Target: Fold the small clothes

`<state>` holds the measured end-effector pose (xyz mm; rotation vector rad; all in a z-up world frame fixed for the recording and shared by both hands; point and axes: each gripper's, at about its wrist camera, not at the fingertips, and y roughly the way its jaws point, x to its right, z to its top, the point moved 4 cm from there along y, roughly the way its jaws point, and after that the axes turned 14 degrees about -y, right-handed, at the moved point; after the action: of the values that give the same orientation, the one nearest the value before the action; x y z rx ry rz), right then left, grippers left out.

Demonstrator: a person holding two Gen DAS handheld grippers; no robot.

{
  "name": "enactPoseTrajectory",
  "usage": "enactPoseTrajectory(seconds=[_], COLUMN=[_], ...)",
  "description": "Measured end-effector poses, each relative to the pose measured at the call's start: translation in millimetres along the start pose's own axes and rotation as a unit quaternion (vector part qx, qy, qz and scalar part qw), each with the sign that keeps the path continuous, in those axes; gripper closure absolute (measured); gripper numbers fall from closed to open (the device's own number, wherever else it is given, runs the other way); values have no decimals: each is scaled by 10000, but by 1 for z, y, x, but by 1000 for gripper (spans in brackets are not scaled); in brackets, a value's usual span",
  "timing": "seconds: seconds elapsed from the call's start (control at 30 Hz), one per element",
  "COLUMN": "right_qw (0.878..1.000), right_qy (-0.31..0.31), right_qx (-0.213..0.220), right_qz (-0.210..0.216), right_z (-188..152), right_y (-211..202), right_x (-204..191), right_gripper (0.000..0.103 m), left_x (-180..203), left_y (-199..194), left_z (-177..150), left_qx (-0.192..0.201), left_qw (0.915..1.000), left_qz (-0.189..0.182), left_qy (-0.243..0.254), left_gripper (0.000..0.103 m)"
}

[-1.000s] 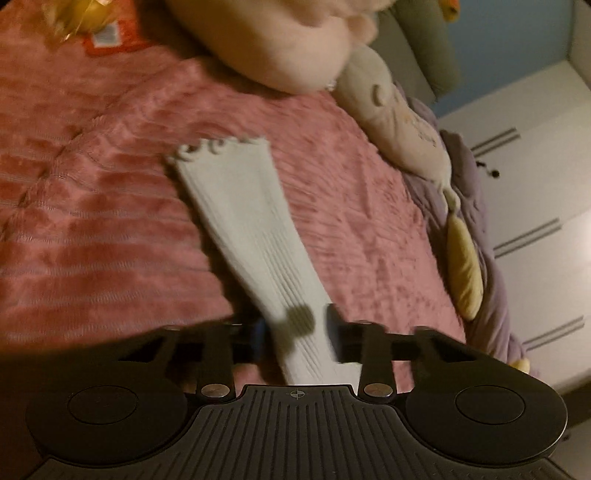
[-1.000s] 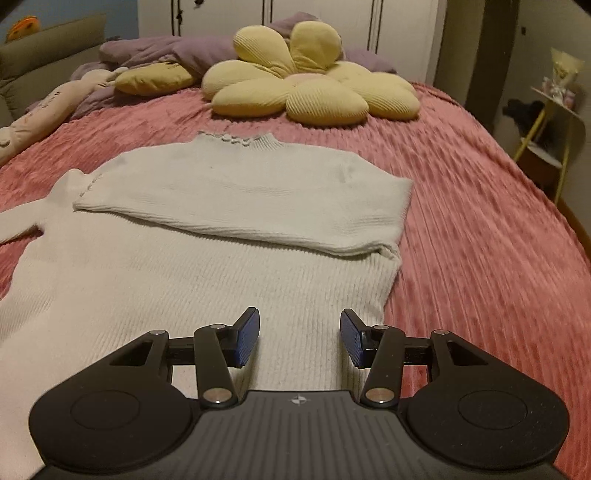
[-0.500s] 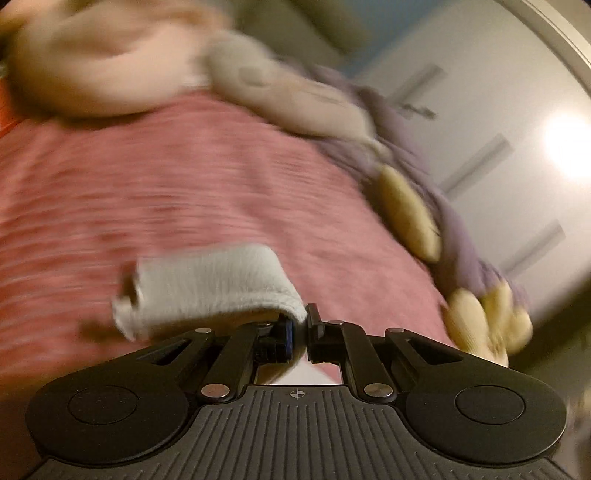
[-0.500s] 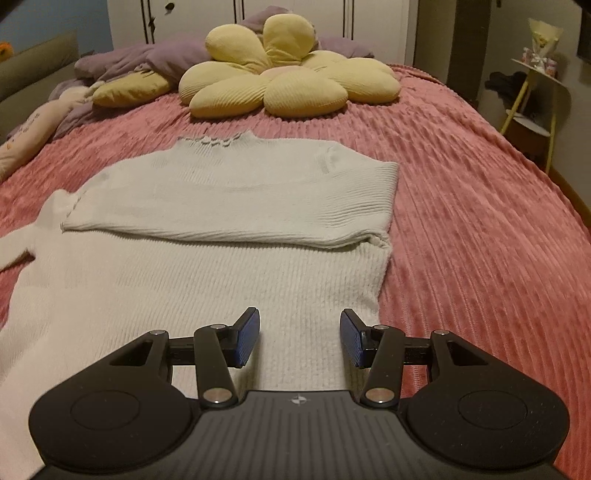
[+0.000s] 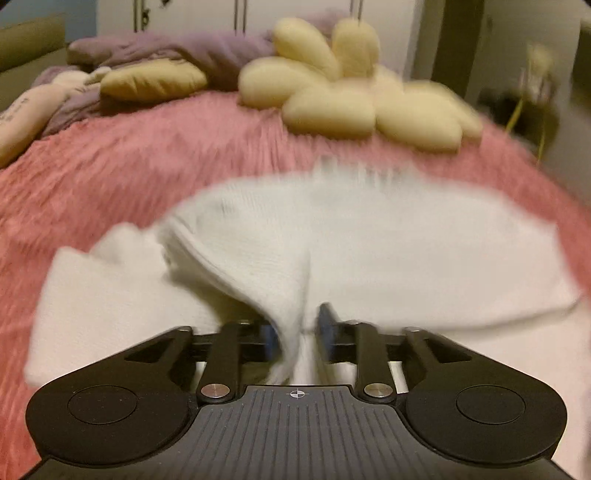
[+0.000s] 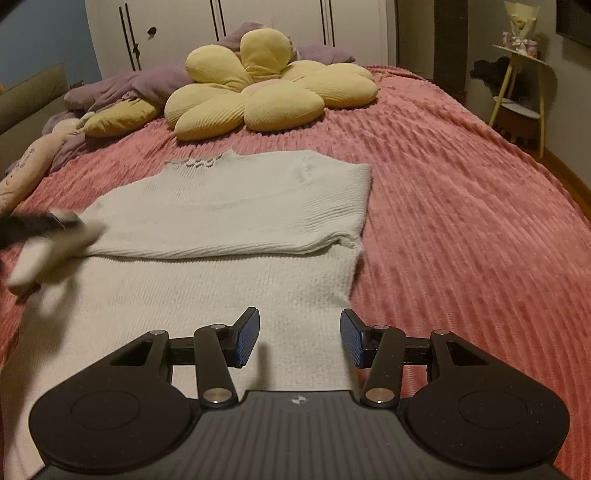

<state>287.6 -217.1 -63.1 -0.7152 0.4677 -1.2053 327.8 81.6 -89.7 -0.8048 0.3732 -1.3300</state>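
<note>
A white knit sweater (image 6: 236,229) lies flat on the pink bedspread (image 6: 461,221), with its right sleeve folded across the chest. My left gripper (image 5: 297,332) is shut on the left sleeve (image 5: 266,273) and holds it over the sweater's body; the view is blurred. In the right wrist view the left gripper (image 6: 70,225) shows at the left edge with the sleeve (image 6: 48,251) in it. My right gripper (image 6: 299,339) is open and empty, low over the sweater's hem.
A yellow flower cushion (image 6: 266,92) and purple bedding (image 6: 122,85) lie at the head of the bed. A long plush toy (image 6: 26,170) lies along the left side. A small yellow side table (image 6: 521,88) stands right of the bed. White wardrobe doors (image 6: 229,26) stand behind.
My left gripper closed on the left sleeve, lifted it and swung it in over the sweater's body. My right gripper stayed open and drew back slightly.
</note>
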Motion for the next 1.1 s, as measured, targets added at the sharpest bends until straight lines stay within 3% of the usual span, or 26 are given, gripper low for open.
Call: enactPoseTrajectory(seconds=[0.03,0.1,0.2,0.3,0.4,0.57,0.67,0.77,0.97,1.07,1.1], right_qw=[10000,10000,9996,9987,9968,9839,9689,9550,9422,9401,9419], right_qy=[0,-44,-198,-379,-599,-1496,-2137,-2660,-3054,-3206,-3158], right_qx=[23,78,160,314,518,728,781,909,910,699,562], right_qz=[3,-25,-75,-107,93,655,971,942,1029,925,998], right_z=[0,2,10,29,53,84,92,100,117,118,119], right_y=[-2,-7,-10,-7,-4,13,31,48,77,95,103], right_x=[2,7,11,7,-17,-100,-163,-213,-271,-275,-274], right_gripper=[55,55,55,55,55,55,55,56,60,74,93], left_x=[2,2,-13,-35,-68,-119,-132,-134,-136,-137,-137], left_y=[-6,-23,-56,-72,-94,-88,-82,-83,-72,-68,-67], left_z=[-5,-9,-10,-2,-10,-24,-31,-35,-39,-36,-34], left_qx=[145,264,604,748,836,645,412,381,334,362,368], left_qw=[9998,9989,9975,9967,9913,9808,9781,9785,9821,9814,9812], left_qz=[-3,-120,-291,-237,-88,720,790,705,713,726,733], left_qy=[169,361,225,-204,-1010,-1694,-1883,-1900,-1711,-1740,-1749], left_gripper=[48,31,27,26,21,21,22,22,22,22,24])
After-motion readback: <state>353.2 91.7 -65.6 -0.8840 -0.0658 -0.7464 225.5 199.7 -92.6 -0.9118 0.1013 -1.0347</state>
